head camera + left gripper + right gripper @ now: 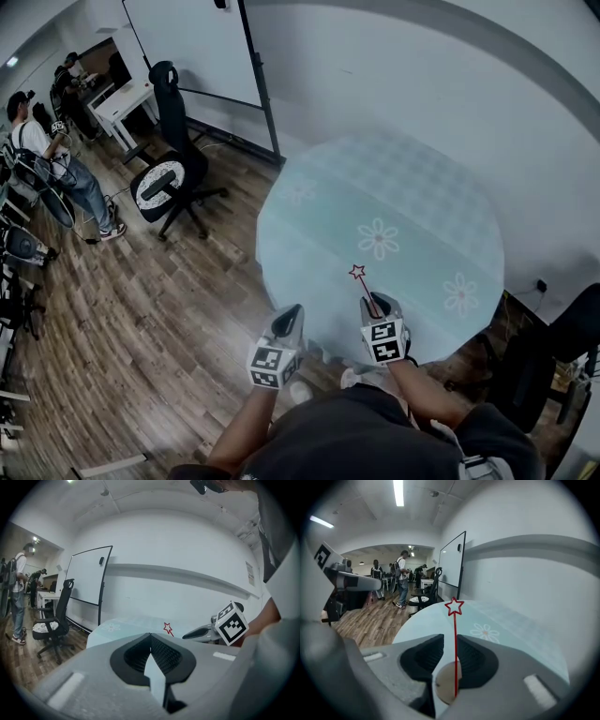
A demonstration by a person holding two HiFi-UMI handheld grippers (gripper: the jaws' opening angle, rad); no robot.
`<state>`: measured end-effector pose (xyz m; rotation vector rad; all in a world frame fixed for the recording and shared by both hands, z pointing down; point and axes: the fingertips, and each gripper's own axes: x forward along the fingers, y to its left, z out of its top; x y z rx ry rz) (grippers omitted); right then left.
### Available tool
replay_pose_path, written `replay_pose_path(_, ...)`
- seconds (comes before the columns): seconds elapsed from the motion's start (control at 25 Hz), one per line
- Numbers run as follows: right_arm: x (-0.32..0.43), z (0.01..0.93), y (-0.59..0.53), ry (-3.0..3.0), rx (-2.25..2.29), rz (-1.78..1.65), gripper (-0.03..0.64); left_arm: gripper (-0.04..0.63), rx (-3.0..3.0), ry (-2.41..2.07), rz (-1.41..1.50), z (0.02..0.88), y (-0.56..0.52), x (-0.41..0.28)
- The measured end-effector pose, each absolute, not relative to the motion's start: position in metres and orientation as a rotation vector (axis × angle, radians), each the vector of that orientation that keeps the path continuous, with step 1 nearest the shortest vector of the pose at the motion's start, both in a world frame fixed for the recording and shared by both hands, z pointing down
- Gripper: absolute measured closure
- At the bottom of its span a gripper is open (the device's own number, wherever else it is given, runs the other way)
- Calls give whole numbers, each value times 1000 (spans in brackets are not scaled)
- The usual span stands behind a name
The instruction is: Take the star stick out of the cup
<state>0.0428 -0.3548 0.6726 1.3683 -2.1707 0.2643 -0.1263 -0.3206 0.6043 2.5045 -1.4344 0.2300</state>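
Note:
A thin red star stick (364, 286) juts forward and up from my right gripper (375, 302), which is shut on its lower end, over the near edge of the round flower-print table (412, 187). In the right gripper view the star stick (455, 620) rises straight between the jaws of the right gripper (450, 638), its outlined star at the top; a brownish round patch sits behind its foot. My left gripper (294, 310) hovers shut and empty to the left, off the table's edge. From the left gripper (151, 637) I see the star (167, 628) and the right gripper (186, 635). No cup shows in any view.
A black office chair (173, 178) and a whiteboard (192, 47) stand on the wood floor to the far left of the table. People (37, 141) stand near desks at the left edge. A dark chair (562, 347) is close on the right.

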Motion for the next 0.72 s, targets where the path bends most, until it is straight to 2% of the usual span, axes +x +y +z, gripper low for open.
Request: replay_pose_path(0.72,48,710,-373,-2043,1272,285,545,591,2452,-1488,251,608,-313,-133)
